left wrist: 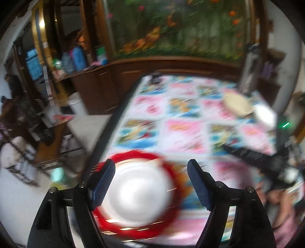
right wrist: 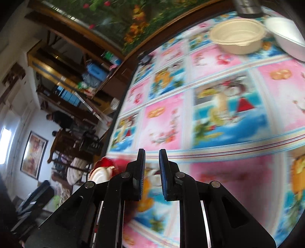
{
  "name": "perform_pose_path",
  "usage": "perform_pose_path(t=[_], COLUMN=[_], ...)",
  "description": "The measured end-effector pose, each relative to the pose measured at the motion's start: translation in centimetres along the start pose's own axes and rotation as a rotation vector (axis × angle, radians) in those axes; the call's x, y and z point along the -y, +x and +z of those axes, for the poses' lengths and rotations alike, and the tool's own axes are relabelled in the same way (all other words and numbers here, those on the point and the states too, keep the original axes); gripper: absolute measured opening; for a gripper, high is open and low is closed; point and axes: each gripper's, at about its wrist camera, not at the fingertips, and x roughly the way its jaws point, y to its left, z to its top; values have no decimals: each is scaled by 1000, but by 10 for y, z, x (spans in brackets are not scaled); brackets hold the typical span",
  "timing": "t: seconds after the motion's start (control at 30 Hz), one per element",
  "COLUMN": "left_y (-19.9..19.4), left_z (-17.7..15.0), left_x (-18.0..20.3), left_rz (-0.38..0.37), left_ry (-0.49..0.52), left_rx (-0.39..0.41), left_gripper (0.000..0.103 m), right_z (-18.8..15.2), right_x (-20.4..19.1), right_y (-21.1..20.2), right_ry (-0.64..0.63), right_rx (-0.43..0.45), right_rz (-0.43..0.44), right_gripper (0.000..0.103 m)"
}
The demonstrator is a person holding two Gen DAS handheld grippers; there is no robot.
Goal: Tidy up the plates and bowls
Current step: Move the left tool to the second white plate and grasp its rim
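Note:
A red-rimmed plate [left wrist: 167,221] with a white bowl [left wrist: 139,194] on it lies on the patterned tablecloth at the table's near left edge, heavily blurred. My left gripper [left wrist: 150,162] hangs over it, open, its pads apart from the dish. A cream bowl [right wrist: 236,36] and a white foam bowl [right wrist: 286,36] stand side by side at the far right of the table; the cream bowl [left wrist: 238,105] shows small in the left wrist view. My right gripper [right wrist: 152,152] is shut with nothing between its pads, over bare cloth. The red plate [right wrist: 103,166] lies to its left.
The bright cartoon tablecloth [right wrist: 219,114] covers the table. A metal container [right wrist: 247,7] stands behind the bowls. A black ridged piece [left wrist: 247,154] reaches in from the right. Wooden cabinets and shelves [left wrist: 99,76] line the far wall; chairs and people are off the table's left edge.

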Motion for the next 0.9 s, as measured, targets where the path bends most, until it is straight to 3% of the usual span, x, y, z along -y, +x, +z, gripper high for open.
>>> perform_pose_path(t=[0.2, 0.47, 0.63, 0.7, 0.77, 0.9], left_y=[37, 77, 90, 95, 102, 122], left_z=[18, 24, 42, 47, 51, 64], left_x=[72, 130, 167, 182, 196, 224], left_rz=[-157, -223, -248, -248, -251, -251], left_ry=[16, -26, -11, 3, 8, -4], left_rx=[-80, -166, -181, -186, -197, -237], left_gripper=[79, 79, 79, 79, 79, 79], right_z=[11, 30, 57, 73, 92, 128], right_x=[57, 132, 170, 185, 199, 220], right_y=[-33, -88, -144, -169, -191, -211], right_ry=[96, 204, 245, 271, 290, 295], right_rx=[52, 155, 250, 304, 362, 406], right_rz=[-41, -68, -92, -103, -126, -179], right_gripper=[15, 14, 14, 21, 37, 38])
